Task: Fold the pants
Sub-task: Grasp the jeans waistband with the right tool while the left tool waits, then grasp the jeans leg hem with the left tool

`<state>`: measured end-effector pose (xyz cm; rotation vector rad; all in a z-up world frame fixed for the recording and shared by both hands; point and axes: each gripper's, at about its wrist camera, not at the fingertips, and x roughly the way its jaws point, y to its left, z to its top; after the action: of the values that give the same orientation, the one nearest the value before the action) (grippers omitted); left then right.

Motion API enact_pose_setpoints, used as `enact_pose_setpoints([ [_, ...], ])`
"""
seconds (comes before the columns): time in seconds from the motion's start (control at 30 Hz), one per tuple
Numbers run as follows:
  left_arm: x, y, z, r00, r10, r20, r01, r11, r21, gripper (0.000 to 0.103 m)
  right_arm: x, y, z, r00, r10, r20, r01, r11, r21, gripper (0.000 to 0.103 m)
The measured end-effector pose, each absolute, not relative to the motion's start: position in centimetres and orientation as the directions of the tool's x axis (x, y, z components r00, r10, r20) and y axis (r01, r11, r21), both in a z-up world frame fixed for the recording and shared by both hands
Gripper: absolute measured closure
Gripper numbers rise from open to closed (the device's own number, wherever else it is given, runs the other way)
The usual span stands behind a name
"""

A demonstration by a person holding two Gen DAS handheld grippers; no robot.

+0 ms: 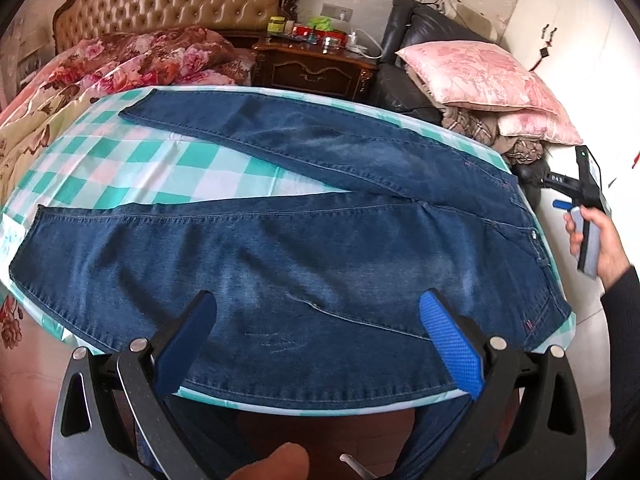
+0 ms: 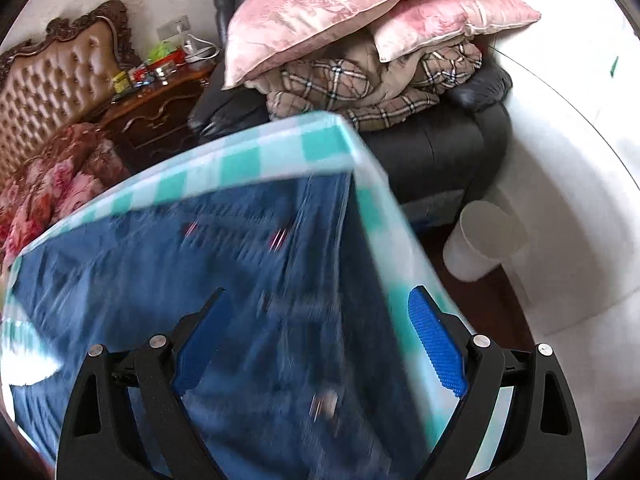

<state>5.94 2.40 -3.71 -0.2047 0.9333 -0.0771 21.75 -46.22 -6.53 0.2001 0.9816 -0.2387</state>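
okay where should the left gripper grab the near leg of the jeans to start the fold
Take the near leg at its cuff, coming from the table's left end. The leg lies flat with the cuff at the table edge, easy to pinch. The left gripper is open above it.

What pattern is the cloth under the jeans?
Teal and white checks, clearest in the left wrist view.

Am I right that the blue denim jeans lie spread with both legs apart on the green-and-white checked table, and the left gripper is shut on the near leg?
Not quite. The left wrist view shows the left gripper open, its blue pads wide apart over the near leg and gripping nothing. The rest holds: the blue denim jeans lie spread, legs apart, on the green-and-white checked table.
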Motion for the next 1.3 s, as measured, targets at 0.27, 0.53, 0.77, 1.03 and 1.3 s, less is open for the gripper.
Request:
enact_pose_setpoints([
  [0.27,7.7,4.5,-4.5,0.576,-0.093,-0.812,-0.096,0.979,-0.180,0.002,30.4,-49.5,-9.3,0.496,-0.084,-0.865,0.289,0.955,0.073,0.030],
  [0.53,9.2,6.0,-5.3,0.562,-0.054,-0.825,-0.147,0.975,-0.164,0.002,34.3,-50.3,-12.0,0.427,-0.050,-0.903,0.262,0.962,0.071,0.045],
  [0.77,9.9,6.3,-5.9,0.549,-0.048,-0.834,-0.156,0.975,-0.159,0.002,34.9,-50.1,-12.7,0.433,-0.036,-0.901,0.218,0.974,0.066,0.073],
  [1.03,10.2,6.7,-5.8,0.560,-0.055,-0.826,-0.152,0.974,-0.168,0.002,32.6,-47.3,-8.8,0.540,-0.014,-0.842,0.133,0.989,0.069,0.087],
  [1.3,10.6,7.4,-4.6,0.600,-0.089,-0.795,-0.124,0.972,-0.202,0.002,24.3,-42.0,0.5,0.690,0.122,-0.713,-0.041,0.991,0.130,0.088],
])
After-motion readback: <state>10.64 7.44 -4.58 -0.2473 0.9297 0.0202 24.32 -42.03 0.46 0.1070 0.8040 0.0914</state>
